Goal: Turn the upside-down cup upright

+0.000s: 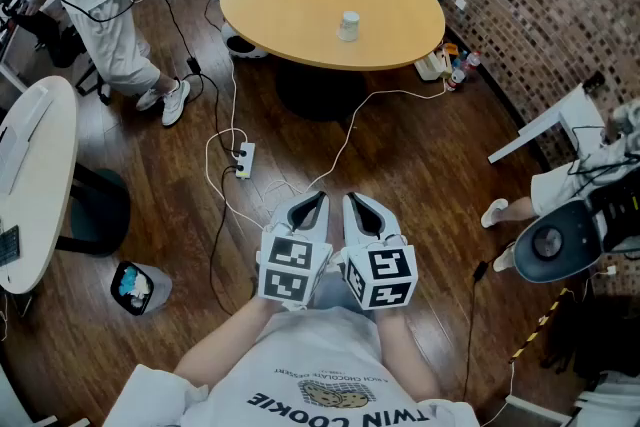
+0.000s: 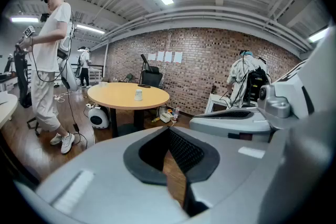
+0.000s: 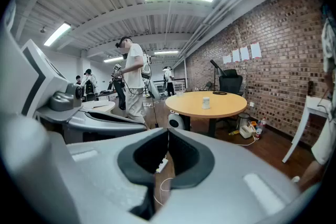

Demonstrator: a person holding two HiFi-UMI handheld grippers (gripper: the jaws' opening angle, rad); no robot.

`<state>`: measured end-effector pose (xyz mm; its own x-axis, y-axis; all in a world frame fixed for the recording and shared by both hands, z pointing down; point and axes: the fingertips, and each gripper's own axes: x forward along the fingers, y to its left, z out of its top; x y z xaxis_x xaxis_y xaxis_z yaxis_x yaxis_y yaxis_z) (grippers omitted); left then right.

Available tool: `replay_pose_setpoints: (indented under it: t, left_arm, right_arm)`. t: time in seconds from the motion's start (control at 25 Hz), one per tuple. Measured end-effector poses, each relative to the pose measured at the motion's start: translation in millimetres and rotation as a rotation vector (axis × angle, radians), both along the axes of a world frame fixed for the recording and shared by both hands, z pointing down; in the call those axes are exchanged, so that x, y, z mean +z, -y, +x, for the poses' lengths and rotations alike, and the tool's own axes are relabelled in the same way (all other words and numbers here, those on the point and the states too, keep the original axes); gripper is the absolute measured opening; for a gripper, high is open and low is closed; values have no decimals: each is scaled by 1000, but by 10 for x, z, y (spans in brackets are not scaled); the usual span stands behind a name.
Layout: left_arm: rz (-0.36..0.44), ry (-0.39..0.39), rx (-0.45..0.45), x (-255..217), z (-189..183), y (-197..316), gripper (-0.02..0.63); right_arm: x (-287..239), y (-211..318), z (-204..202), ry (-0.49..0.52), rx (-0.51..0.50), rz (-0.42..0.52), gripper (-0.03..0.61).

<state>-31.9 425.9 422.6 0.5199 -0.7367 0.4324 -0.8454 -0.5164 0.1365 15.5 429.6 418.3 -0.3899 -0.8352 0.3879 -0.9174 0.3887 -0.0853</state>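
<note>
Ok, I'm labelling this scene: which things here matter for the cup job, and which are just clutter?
Job: cup, round table under it, left tongs, right tongs, both shut.
Clutter: power strip, floor cables, waste bin.

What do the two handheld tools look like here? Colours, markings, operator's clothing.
The left tool and right tool have pale grey, wedge-shaped shells; black ribbed pads line the jaws. Each carries a white cube with black square markers. The person wears a white short-sleeved T-shirt with a print.
</note>
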Motion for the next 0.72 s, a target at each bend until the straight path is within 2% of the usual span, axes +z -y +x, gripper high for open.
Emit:
replay_pose_setpoints:
  t: [0.2, 0.4, 0.72]
  left_arm:
    - [4, -21, 0, 65, 185, 464, 5]
    - [10, -16, -40, 130, 366, 1153, 5]
    - [-6, -8, -82, 54, 1003, 2338, 6]
  right_arm:
    - [73, 488, 96, -32, -18, 20, 3]
    - [123, 1202, 283, -22, -49, 34, 3]
    - [49, 2369, 838, 1, -105, 13, 3]
